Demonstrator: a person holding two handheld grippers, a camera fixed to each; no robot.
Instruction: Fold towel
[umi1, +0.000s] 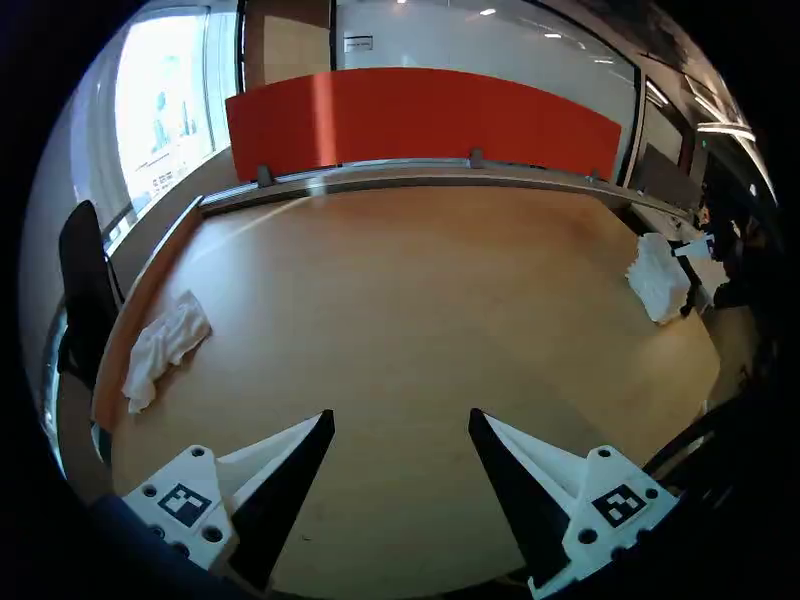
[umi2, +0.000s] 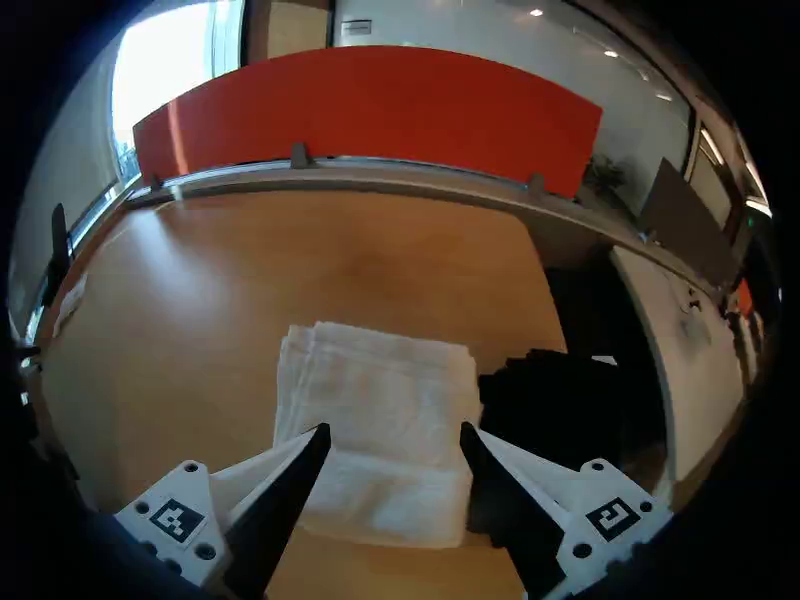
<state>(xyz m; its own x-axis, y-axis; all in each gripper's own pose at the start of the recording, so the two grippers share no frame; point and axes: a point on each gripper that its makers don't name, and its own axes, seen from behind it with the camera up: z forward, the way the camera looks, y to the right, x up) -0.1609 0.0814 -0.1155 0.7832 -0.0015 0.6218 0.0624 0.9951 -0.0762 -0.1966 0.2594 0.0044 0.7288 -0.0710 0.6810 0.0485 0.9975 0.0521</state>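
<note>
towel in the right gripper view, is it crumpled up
No, the towel lies on the table folded into a neat rectangle with its layered edges lined up.

In the left gripper view the bench (umi1: 420, 300) fills the middle of the frame. A partition (umi1: 420, 115) stands along its far edge, across the top. A loose towel (umi1: 165, 345) lies on the bench at middle left, close to the bench's left edge, and a chair (umi1: 85, 290) stands beyond that edge at far left. The far towel (umi1: 658, 277) lies by the bench's right edge, at middle right. The left gripper (umi1: 400, 413) sits at bottom centre, over bare bench.

In the right gripper view the right gripper (umi2: 392, 428) is at bottom centre. Its tips are over the near part of the near towel (umi2: 380, 390), which lies on the bench in the lower middle, close to the bench's right edge.
</note>
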